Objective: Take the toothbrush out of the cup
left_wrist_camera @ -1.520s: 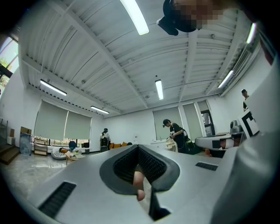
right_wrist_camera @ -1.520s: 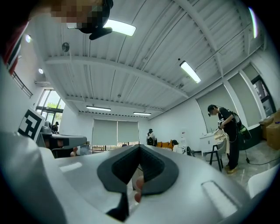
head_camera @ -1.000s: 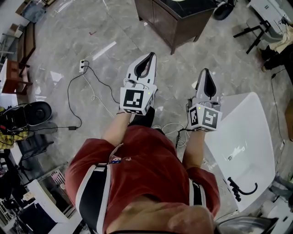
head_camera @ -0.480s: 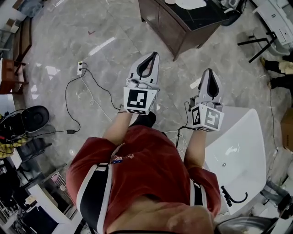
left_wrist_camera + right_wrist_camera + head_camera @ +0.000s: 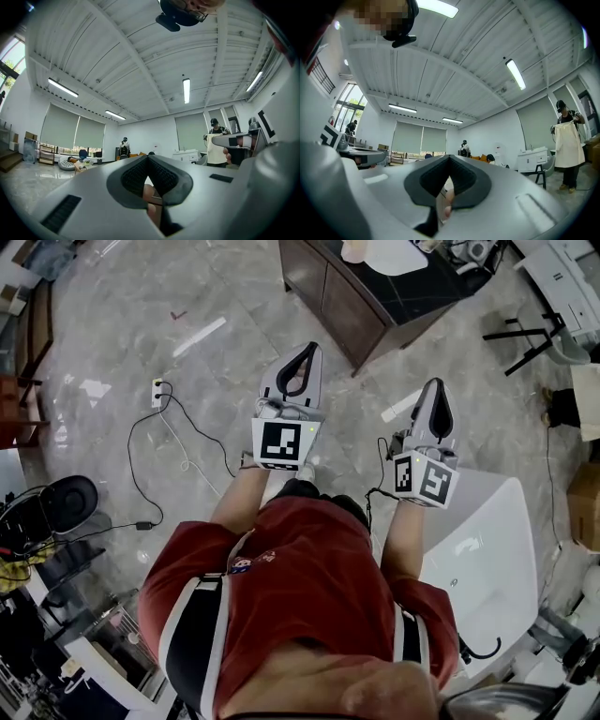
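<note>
Shiny grey floor (image 5: 112, 352) lies under the person's red shirt (image 5: 300, 577). A white tub (image 5: 487, 549) sits near, on the right. The left hand-held gripper (image 5: 307, 351) and the right hand-held gripper (image 5: 436, 387) reach forward side by side, both clenched on nothing. Far ahead stands a dark cabinet (image 5: 347, 306). No view shows the toothbrush or cup, so their place and pointing cannot be told.

Left gripper (image 5: 305, 360): jaws closed, empty, held forward roughly level. Right gripper (image 5: 436, 399): jaws closed, empty, alongside, both forearms extended.
</note>
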`<state>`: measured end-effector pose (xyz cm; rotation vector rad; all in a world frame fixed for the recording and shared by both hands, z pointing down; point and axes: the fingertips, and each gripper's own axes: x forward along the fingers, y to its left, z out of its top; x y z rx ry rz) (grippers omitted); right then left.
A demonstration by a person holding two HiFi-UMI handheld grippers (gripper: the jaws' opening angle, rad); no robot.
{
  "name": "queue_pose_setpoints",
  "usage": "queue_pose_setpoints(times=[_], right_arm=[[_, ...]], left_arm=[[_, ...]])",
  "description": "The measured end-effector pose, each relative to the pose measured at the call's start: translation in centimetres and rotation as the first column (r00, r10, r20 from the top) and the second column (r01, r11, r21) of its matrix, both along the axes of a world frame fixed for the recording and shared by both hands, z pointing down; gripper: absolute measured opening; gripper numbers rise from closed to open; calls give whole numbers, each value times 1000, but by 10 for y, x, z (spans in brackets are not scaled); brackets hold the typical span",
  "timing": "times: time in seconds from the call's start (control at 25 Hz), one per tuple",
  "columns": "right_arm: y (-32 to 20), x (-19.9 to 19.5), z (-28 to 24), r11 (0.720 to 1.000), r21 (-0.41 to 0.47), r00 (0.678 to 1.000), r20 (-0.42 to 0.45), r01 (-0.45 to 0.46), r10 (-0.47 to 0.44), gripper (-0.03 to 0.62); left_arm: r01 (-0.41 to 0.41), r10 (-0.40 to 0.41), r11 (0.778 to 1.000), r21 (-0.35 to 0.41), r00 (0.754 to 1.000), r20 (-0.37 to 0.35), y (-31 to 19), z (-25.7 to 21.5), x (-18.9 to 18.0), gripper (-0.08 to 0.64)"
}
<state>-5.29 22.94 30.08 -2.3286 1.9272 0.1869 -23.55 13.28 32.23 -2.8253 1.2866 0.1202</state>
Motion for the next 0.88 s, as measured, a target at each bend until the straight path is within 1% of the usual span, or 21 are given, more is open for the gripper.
queue_pose_setpoints(times=[0.12, 0.2, 0.48, 0.64, 0.88], right_arm=[[-12, 0, -4, 1000, -5, 1000, -31, -4, 4, 8], [-20, 5, -2, 1000, -14, 999, -36, -5, 5, 8], [-56, 38, 17, 1000, -2, 1000, 1, 1, -1, 8], [-80, 76, 24, 1000, 8, 1000, 25, -9, 9, 8], [-128, 146, 17, 1000, 22, 998, 54, -21, 20, 8]], left_arm=[[-1, 1, 1000, 5, 1000, -3, -12, -3, 3, 6], [-3, 3, 1000, 3, 1000, -2, -20, -3, 9, 6], [-13, 13, 1000, -10, 1000, 12, -56, 13, 42, 6], [-23, 23, 1000, 5, 999, 26, -80, 13, 80, 6], [-43, 41, 998, 44, 998, 50, -121, -6, 155, 6]])
